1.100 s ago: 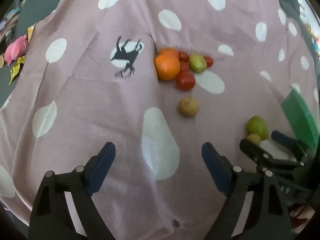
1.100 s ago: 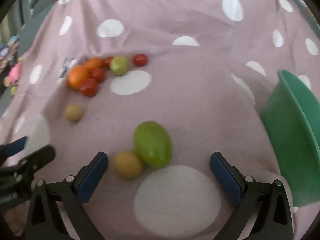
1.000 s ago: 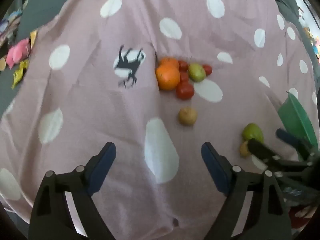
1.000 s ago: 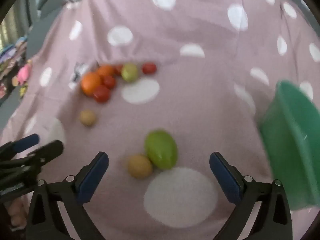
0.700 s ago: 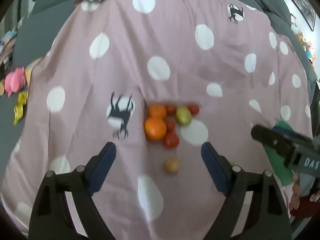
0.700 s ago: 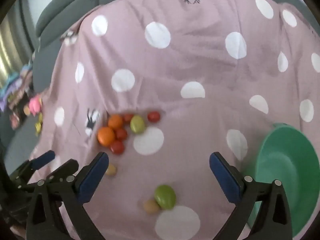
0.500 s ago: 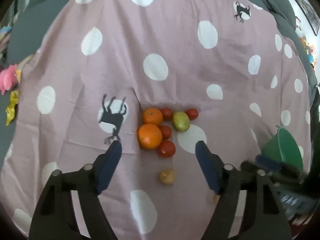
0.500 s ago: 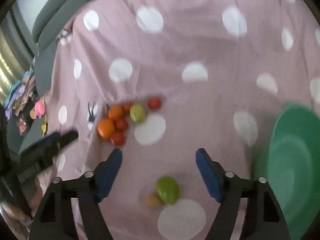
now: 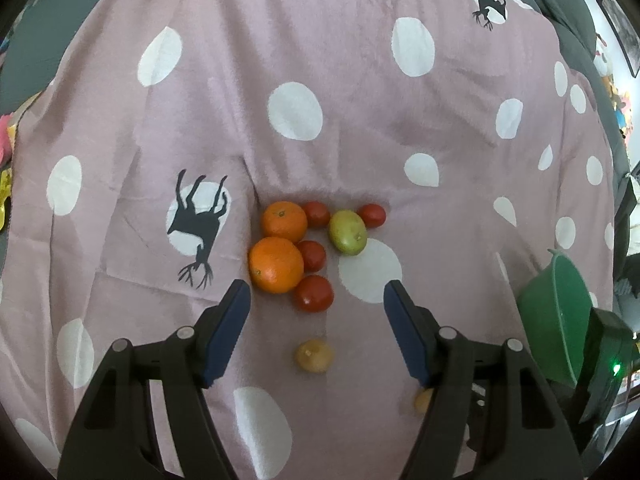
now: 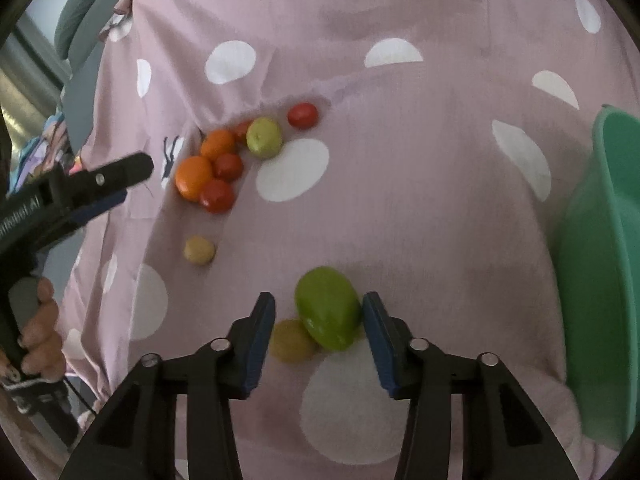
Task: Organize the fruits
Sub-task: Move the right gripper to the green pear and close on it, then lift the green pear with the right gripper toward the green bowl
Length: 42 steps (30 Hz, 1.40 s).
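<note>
1. The right claw (image 10: pixel 318 320) stands with its fingers apart around a green mango (image 10: pixel 328 308) and a small yellow fruit (image 10: pixel 291 340); the two fruits touch each other on the pink spotted cloth (image 10: pixel 400 208).
2. The left claw (image 9: pixel 316 312) hangs wide apart above the cloth (image 9: pixel 320 60), holding nothing, with a red tomato (image 9: pixel 314 293) and a yellowish fruit (image 9: pixel 314 355) lying between its fingers.
3. Just beyond, two oranges (image 9: pixel 276 265), more tomatoes and a green-yellow fruit (image 9: pixel 347 232) sit bunched together.
4. A green bowl (image 10: pixel 600 272) rests on the cloth at the right, well apart from the bunch.
</note>
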Each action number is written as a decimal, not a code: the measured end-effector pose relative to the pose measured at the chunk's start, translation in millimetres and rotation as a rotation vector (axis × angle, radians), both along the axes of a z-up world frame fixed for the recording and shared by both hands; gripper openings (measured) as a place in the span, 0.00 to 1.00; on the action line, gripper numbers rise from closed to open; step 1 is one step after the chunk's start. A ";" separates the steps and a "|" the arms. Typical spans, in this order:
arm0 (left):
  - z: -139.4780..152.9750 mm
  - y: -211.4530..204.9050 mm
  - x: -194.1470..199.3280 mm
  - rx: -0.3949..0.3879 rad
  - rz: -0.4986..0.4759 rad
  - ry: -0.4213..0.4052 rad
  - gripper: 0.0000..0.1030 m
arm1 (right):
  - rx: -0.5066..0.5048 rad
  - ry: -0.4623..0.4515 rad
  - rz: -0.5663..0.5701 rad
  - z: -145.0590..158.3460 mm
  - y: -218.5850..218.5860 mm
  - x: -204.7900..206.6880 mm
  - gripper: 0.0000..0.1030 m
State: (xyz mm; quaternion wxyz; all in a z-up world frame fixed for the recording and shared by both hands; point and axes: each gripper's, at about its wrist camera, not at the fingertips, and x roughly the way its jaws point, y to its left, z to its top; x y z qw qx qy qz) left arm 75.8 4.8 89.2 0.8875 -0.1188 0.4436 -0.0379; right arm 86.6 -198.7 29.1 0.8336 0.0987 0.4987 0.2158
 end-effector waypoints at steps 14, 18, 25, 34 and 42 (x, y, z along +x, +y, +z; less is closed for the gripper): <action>-22.0 -25.6 68.1 0.027 0.007 0.073 0.64 | 0.012 0.016 0.048 9.2 15.6 50.3 0.35; -36.5 -30.0 86.5 0.018 0.017 0.110 0.61 | -0.024 0.000 -0.024 8.8 8.5 68.0 0.35; -50.8 -39.7 108.9 0.015 0.026 0.143 0.55 | 0.016 0.005 -0.023 6.6 2.5 72.5 0.35; -59.5 -45.5 122.6 0.059 0.076 0.128 0.44 | 0.027 0.000 -0.030 6.4 -7.3 71.6 0.35; -58.5 -46.8 115.5 0.055 0.064 0.117 0.34 | 0.021 -0.001 -0.046 7.9 -3.1 72.6 0.35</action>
